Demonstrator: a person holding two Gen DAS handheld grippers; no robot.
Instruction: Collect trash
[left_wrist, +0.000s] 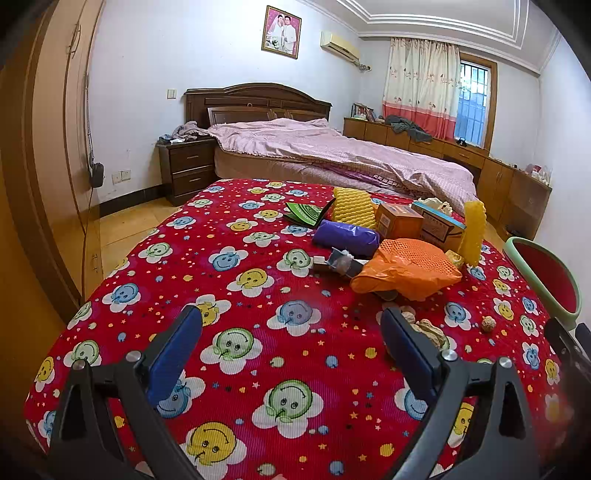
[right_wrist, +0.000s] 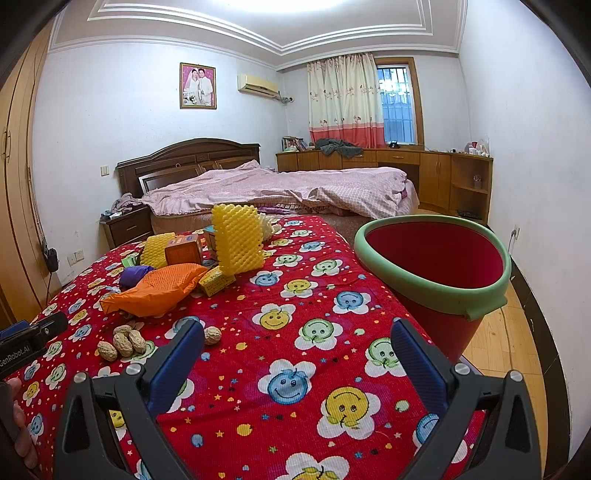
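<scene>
Trash lies on the red smiley-flower tablecloth (left_wrist: 258, 332): an orange bag (left_wrist: 406, 269) (right_wrist: 155, 290), a purple bag (left_wrist: 347, 233), yellow foam nets (left_wrist: 352, 207) (right_wrist: 238, 240), small cardboard boxes (left_wrist: 400, 219) (right_wrist: 183, 249), a green booklet (left_wrist: 308, 213) and several peanut shells (right_wrist: 123, 343) (left_wrist: 428, 330). A red bin with a green rim (right_wrist: 436, 262) (left_wrist: 543, 280) stands at the table's right edge. My left gripper (left_wrist: 291, 325) is open and empty, just left of the peanuts. My right gripper (right_wrist: 297, 338) is open and empty, between the peanuts and the bin.
A bed with a pink quilt (left_wrist: 332, 151) stands behind the table, with a dark nightstand (left_wrist: 186, 170) to its left. Wooden cabinets (right_wrist: 424, 177) line the far wall under the curtained window. A wardrobe (left_wrist: 48, 147) stands at the left. Wooden floor (right_wrist: 495, 343) shows beside the bin.
</scene>
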